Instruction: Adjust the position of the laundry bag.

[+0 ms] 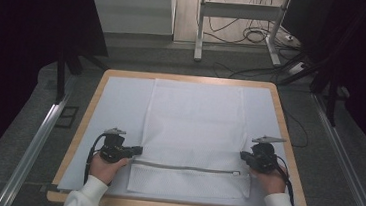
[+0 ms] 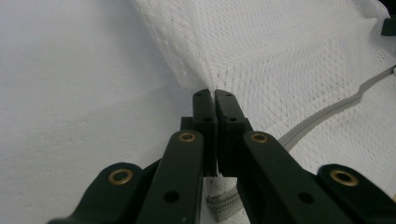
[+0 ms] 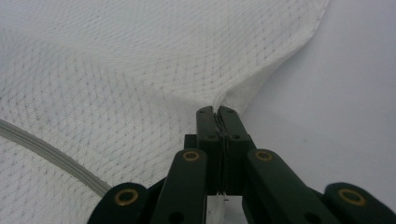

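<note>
High view: a white mesh laundry bag (image 1: 196, 134) lies flat on the pale mat (image 1: 121, 102) covering the wooden table (image 1: 282, 121), its grey zipper (image 1: 185, 168) running crosswise near the person's edge. The left gripper (image 1: 136, 150) is at the bag's left side edge, just above the zipper line; the right gripper (image 1: 243, 157) is at the matching spot on the right side edge.

Left gripper view: jaws closed, with the mesh edge (image 2: 205, 79) pinched at their tips and rising in a small peak. Right gripper view: jaws closed likewise on the opposite edge (image 3: 233, 95), the fabric drawn up into a tented fold.

Assessment: the bag appears light, soft and limp, without stiffness of its own; it will likely sag and drape wherever unsupported. The open weave may snag or stretch under a hard pull. The side seams look the soundest holds, being doubled cloth, and the present symmetrical grip should keep the fabric level if lifted or folded. The zipper band is firmer but narrower.
</note>
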`<state>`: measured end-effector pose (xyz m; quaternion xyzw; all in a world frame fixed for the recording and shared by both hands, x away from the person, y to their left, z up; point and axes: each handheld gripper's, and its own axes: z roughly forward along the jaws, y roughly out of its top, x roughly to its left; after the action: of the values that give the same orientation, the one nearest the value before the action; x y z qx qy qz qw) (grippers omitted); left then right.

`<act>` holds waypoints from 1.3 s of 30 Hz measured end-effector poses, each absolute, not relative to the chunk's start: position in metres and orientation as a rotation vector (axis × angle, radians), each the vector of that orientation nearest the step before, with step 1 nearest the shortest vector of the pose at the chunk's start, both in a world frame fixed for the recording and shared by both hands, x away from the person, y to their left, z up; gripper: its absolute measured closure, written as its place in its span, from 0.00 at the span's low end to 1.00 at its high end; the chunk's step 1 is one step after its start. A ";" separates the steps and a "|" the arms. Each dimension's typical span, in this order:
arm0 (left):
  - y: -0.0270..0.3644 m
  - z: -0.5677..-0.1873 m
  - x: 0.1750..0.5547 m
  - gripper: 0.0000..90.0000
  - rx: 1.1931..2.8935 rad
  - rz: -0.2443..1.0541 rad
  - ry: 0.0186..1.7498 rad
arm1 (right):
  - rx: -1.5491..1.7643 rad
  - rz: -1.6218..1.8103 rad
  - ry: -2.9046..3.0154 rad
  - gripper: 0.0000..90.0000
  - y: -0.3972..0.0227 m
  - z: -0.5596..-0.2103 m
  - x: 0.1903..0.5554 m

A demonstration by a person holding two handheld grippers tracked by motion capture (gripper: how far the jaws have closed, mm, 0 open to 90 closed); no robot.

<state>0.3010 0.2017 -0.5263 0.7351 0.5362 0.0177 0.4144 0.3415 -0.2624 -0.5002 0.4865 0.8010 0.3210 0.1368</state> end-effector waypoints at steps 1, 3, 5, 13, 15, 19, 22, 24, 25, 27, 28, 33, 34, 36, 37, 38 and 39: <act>0.203 -0.527 0.300 0.99 1.847 0.047 1.350 | 1.407 0.931 2.320 0.97 -0.262 -0.500 0.342; 0.205 -0.527 0.299 0.99 1.847 0.046 1.353 | 1.406 0.935 2.323 0.97 -0.260 -0.501 0.341; 0.207 -0.528 0.298 0.99 1.842 0.044 1.358 | 1.398 0.935 2.327 0.97 -0.257 -0.501 0.341; 0.216 -0.529 0.295 0.99 1.833 0.047 1.373 | 1.376 0.945 2.345 0.97 -0.249 -0.503 0.342; 0.218 -0.529 0.295 0.99 1.829 0.046 1.379 | 1.369 0.942 2.349 0.97 -0.247 -0.504 0.342; 0.221 -0.530 0.294 0.99 1.825 0.044 1.386 | 1.358 0.937 2.360 0.97 -0.244 -0.505 0.343; 0.222 -0.530 0.294 0.99 1.827 0.044 1.388 | 1.354 0.941 2.362 0.97 -0.242 -0.505 0.342; 0.224 -0.531 0.294 0.99 1.832 0.041 1.390 | 1.350 0.942 2.364 0.97 -0.241 -0.505 0.343; 0.225 -0.531 0.294 0.99 1.831 0.041 1.390 | 1.347 0.943 2.365 0.97 -0.241 -0.505 0.343; 0.227 -0.531 0.294 0.99 1.831 0.042 1.392 | 1.345 0.949 2.368 0.97 -0.240 -0.505 0.343; 0.228 -0.531 0.293 0.99 1.826 0.043 1.396 | 1.343 0.948 2.370 0.97 -0.240 -0.505 0.343; 0.232 -0.532 0.293 0.98 1.823 0.042 1.406 | 1.332 0.939 2.385 0.97 -0.235 -0.506 0.342; 0.232 -0.532 0.293 0.98 1.825 0.043 1.407 | 1.330 0.934 2.388 0.97 -0.235 -0.507 0.342; 0.232 -0.532 0.293 0.98 1.828 0.046 1.408 | 1.330 0.934 2.388 0.97 -0.234 -0.508 0.342; 0.232 -0.532 0.292 0.98 1.828 0.047 1.408 | 1.331 0.930 2.390 0.97 -0.234 -0.507 0.341; 0.232 -0.532 0.292 0.98 1.828 0.048 1.409 | 1.332 0.934 2.389 0.97 -0.234 -0.507 0.341; 0.233 -0.532 0.293 0.98 1.829 0.049 1.409 | 1.329 0.933 2.391 0.97 -0.235 -0.507 0.340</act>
<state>0.2926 0.2328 -0.5321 0.7244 0.5580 0.0192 0.4043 0.3402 -0.2346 -0.5070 0.4563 0.8207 0.3203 0.1252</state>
